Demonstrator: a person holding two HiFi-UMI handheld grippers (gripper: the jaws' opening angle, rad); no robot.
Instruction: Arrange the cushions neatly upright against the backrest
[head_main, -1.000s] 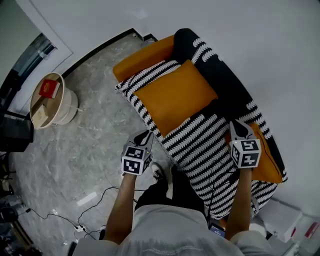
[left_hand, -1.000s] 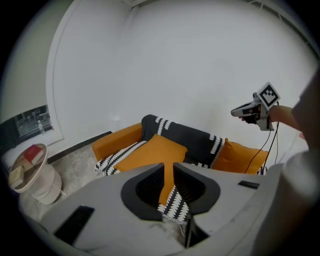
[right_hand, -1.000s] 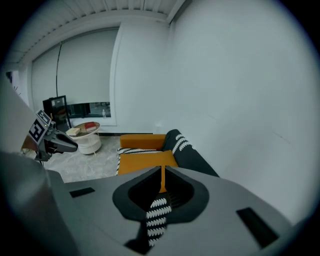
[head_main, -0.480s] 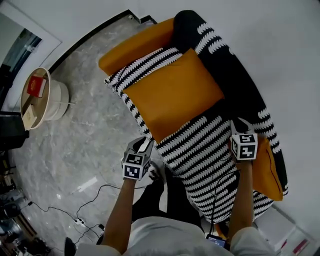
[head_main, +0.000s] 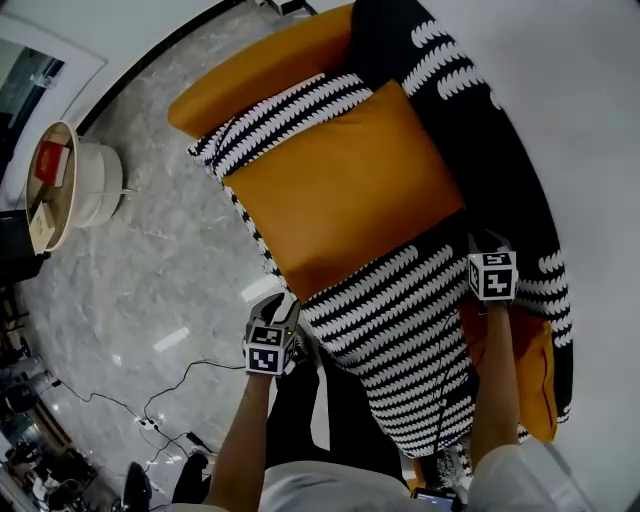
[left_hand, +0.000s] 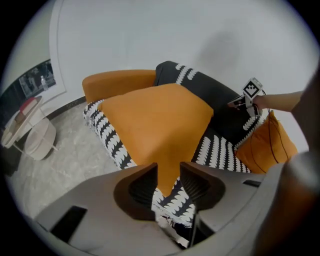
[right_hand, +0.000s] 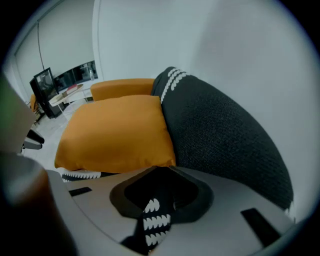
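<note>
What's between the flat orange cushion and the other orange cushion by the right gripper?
Only bare striped sofa seat separates the flat cushion from the other cushion; clearest in the head view, also in the left gripper view.

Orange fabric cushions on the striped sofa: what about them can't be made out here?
Smaller orange fabric cushion: head view, the person's right forearm covers part of it; the right gripper view misses it.
Large orange fabric cushion: its underside, in every view, lies against the striped sofa seat.
</note>
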